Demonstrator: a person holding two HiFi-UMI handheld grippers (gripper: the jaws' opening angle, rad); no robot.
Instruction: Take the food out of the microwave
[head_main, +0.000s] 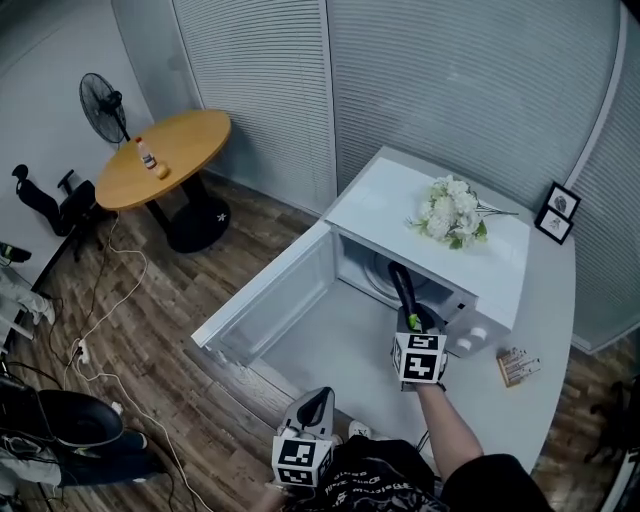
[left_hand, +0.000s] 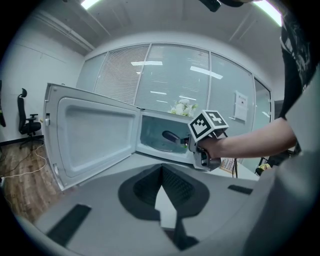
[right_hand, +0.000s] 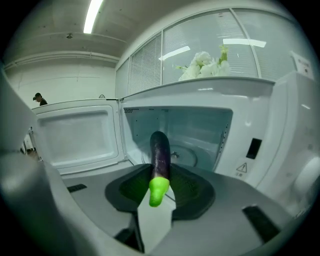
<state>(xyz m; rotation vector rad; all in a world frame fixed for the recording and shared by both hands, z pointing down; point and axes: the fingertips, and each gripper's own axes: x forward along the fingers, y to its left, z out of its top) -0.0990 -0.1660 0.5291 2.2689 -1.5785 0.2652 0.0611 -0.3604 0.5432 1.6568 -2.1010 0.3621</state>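
I have the eggplant (right_hand: 160, 154) clamped in the right tool (head_main: 412, 322). The jaws are closed onto it near its green stem end and stand fairly wide because of its girth. The left tool (left_hand: 161, 172) is low and close to me over the counter (head_main: 550, 330), its jaws together with nothing between them. The eggplant sits at the mouth of the microwave (head_main: 385, 195), beside the swung-open door (head_main: 275, 300). Its purple body points into the cavity toward the glass turntable (right_hand: 189, 157), and it is lifted clear of the floor of the oven. It is long and slim, deep glossy purple with a bright lime-green cap, and so evenly coloured that I take it for a plastic model, not real produce. On that reading I expect it to be light and stiff, not fragile, but smooth enough to slide or swivel between the pads. Since I am holding it near one end, most of its length hangs out ahead of the grip, so I judge a hold nearer the middle would steady it better.
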